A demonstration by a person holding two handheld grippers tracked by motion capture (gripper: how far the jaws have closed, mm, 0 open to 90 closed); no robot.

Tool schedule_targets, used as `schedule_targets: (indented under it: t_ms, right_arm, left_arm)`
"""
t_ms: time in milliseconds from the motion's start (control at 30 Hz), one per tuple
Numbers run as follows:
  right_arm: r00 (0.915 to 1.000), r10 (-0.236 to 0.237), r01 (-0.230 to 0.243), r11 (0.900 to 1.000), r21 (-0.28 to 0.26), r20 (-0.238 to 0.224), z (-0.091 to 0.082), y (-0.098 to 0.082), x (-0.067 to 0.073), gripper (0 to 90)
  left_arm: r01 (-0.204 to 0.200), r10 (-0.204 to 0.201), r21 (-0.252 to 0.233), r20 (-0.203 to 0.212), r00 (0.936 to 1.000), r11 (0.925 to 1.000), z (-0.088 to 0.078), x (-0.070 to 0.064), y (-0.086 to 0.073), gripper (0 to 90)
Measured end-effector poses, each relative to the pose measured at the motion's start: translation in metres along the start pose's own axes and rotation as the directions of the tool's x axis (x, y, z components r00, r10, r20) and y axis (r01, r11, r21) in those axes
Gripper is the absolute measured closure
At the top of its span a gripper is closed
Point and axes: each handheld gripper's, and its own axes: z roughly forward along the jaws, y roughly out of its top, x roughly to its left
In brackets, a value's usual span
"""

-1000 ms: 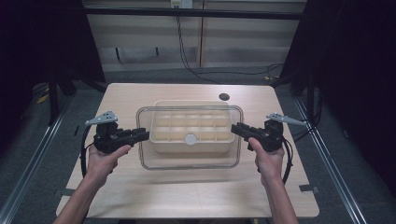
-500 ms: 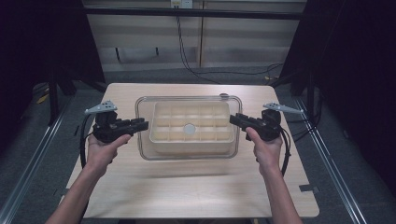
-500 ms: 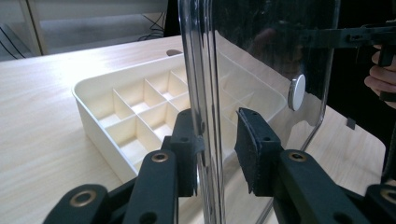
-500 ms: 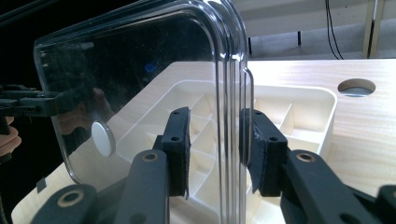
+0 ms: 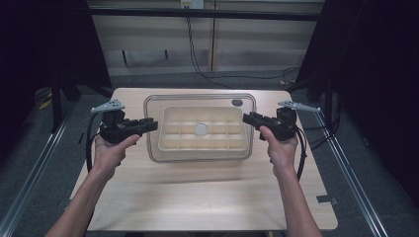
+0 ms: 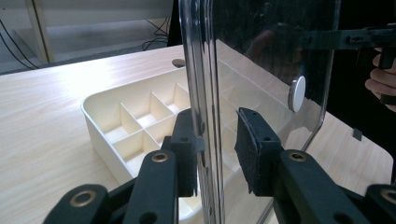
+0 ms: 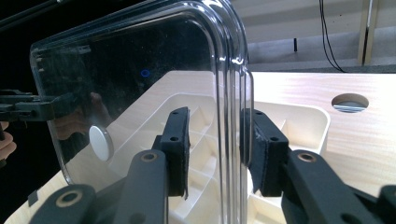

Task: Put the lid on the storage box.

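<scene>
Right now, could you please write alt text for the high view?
Two hands hold a clear lid level above a cream divided tray on a wooden table. The left claw and right claw grip its opposite short edges.

1. From above, my table (image 5: 207,192) is lit evenly and brightly; the room on both sides falls into near black.
2. Faint, soft shadows lie under my forearms and beneath the clear lid (image 5: 199,98).
3. In my left gripper view, glare washes out the far tabletop, and the lid's pane mirrors dark shapes.
4. In my right gripper view, bright streaks run down the lid's curved edge.
5. My jaws look soft and blurred at the bottom of both close views.
</scene>
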Motion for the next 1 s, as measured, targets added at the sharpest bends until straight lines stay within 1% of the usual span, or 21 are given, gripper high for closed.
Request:
schedule_targets:
  t_ms: [100,133,233,400,500,667,733,767,867,900,933,1000]
  right_arm:
    - [1.0000,0.004,-0.004,1.000,-0.007,0.001,0.001,0.004,-0.002,63.3]
    - [1.0000,0.004,-0.004,1.000,-0.007,0.003,0.001,0.005,-0.002,63.3]
    - [0.9999,0.012,-0.012,1.000,-0.008,-0.001,0.003,0.006,-0.005,63.6]
    - [0.9996,0.029,-0.029,1.000,0.000,0.002,0.009,0.008,-0.013,63.7]
    - [0.9994,0.035,-0.035,0.999,0.010,0.005,0.014,0.008,-0.017,63.7]
    - [0.9985,0.053,-0.054,0.998,0.028,0.012,0.024,0.007,-0.026,63.8]
    - [0.9980,0.062,-0.062,0.998,0.034,0.011,0.027,0.007,-0.029,63.8]
    - [0.9978,0.065,-0.065,0.997,0.036,0.012,0.029,0.007,-0.031,63.8]
    - [0.9978,0.064,-0.064,0.997,0.034,0.017,0.035,0.007,-0.034,64.5]
    - [0.9975,0.070,-0.070,0.997,0.029,0.014,0.036,0.007,-0.036,64.8]
    - [0.9971,0.076,-0.076,0.997,0.026,0.008,0.036,0.008,-0.037,65.1]
    - [0.9967,0.081,-0.082,0.996,0.029,0.006,0.038,0.007,-0.040,65.2]
  left_arm:
    - [0.003,-0.003,-0.001,0.002,1.0000,1.0000,0.002,0.001,0.005,69.1]
    - [-0.003,0.003,0.003,-0.001,1.0000,1.0000,0.003,0.003,0.006,69.1]
    - [-0.001,0.001,0.010,-0.003,1.0000,1.0000,0.006,0.005,0.009,69.0]
    - [0.011,-0.011,0.023,-0.006,0.9999,0.9997,0.014,0.010,0.008,68.8]
    - [0.026,-0.026,0.026,-0.013,0.9996,0.9993,0.020,0.015,0.007,68.7]
    - [0.027,-0.026,0.041,-0.030,0.9992,0.9988,0.029,0.023,0.010,68.2]
    - [0.034,-0.033,0.043,-0.032,0.9990,0.9985,0.033,0.027,0.011,68.0]
    - [0.036,-0.034,0.049,-0.040,0.9986,0.9982,0.035,0.028,0.011,67.9]
    - [0.063,-0.060,0.047,-0.052,0.9968,0.9969,0.040,0.033,0.009,66.7]
    - [0.069,-0.067,0.039,-0.047,0.9966,0.9968,0.041,0.034,0.009,66.7]
    - [0.067,-0.065,0.039,-0.051,0.9966,0.9970,0.042,0.034,0.009,66.8]
    - [0.071,-0.069,0.036,-0.047,0.9965,0.9968,0.044,0.036,0.009,66.7]
